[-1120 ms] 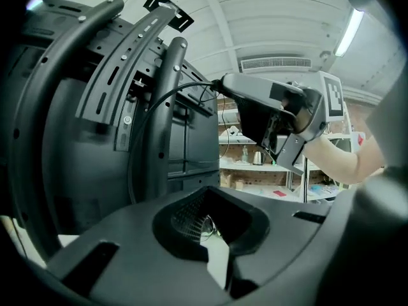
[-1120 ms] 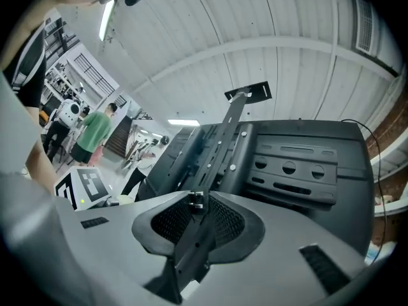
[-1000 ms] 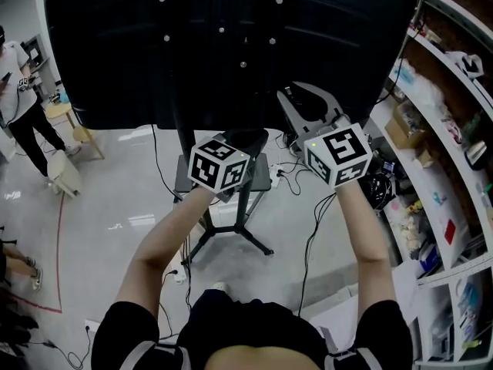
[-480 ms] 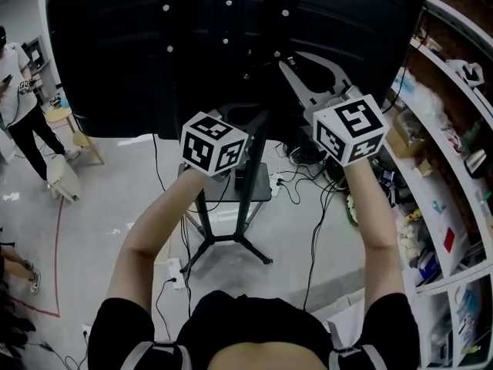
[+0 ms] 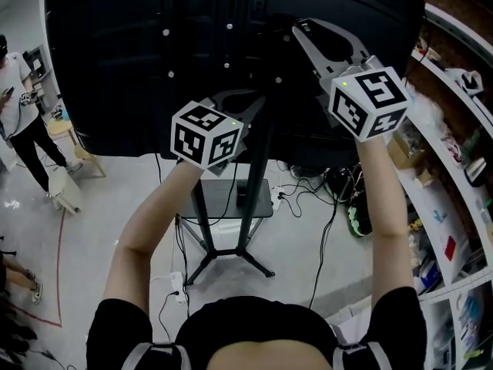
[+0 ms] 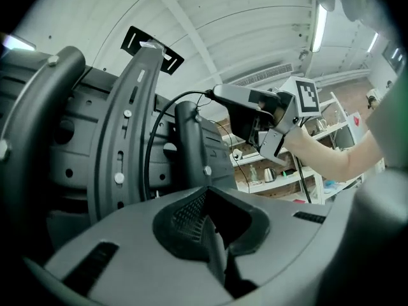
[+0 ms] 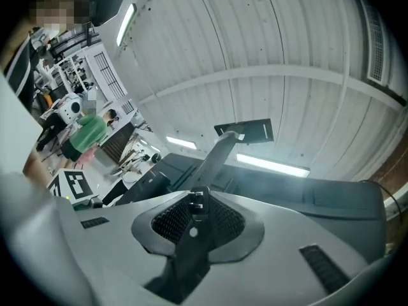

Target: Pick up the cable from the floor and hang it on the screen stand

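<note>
Both hand-held grippers are up at the back of the black screen (image 5: 115,52), above the screen stand (image 5: 258,199). The right hand-held gripper (image 5: 303,27) is higher, near the top of the stand's mount. Its jaws are narrow, clamped on the cable's black plug (image 7: 199,201), with two prongs poking out of the pads. The left hand-held gripper (image 5: 245,105) is lower, just beside the stand's pole. Its jaws are nearly together; whether the cable is pinched in them cannot be told.

The cable (image 6: 150,146) is off the floor (image 5: 100,199). In the left gripper view it leaves the right gripper's tips, arcs across beside the stand's grey bracket (image 6: 131,113) and drops toward the left gripper. Whether it touches the bracket is unclear.

Loose wires (image 5: 308,195) and a power strip (image 5: 176,272) lie by the stand's feet. Shelves (image 5: 454,206) are to the right of the stand, and a person (image 5: 19,106) is well to its left.
</note>
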Demonstrator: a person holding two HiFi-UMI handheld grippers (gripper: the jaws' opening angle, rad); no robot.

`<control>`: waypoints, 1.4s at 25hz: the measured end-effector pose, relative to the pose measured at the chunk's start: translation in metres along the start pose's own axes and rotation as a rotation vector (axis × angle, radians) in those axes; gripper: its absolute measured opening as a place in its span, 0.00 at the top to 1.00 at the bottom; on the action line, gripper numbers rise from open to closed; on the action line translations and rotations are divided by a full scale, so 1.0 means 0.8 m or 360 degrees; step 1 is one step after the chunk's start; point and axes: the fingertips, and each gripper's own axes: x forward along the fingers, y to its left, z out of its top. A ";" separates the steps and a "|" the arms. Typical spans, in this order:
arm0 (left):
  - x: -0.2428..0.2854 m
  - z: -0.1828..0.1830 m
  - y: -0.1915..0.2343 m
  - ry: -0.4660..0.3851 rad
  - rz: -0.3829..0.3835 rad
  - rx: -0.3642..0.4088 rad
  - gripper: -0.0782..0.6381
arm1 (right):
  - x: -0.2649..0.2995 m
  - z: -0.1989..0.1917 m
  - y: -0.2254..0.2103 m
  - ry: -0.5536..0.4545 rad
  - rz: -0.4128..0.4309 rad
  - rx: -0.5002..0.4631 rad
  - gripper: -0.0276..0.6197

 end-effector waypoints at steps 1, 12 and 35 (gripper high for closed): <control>0.001 0.011 0.005 -0.0016 0.0004 0.0010 0.88 | 0.005 0.006 -0.005 -0.0007 0.0001 -0.0014 0.81; 0.011 0.090 0.027 -0.0105 0.0032 0.0107 0.88 | 0.030 0.064 -0.079 -0.0095 -0.0117 -0.0052 0.81; 0.027 0.095 -0.026 -0.0152 -0.0039 0.0138 0.88 | -0.061 -0.052 -0.175 0.0200 -0.0531 -0.0007 0.81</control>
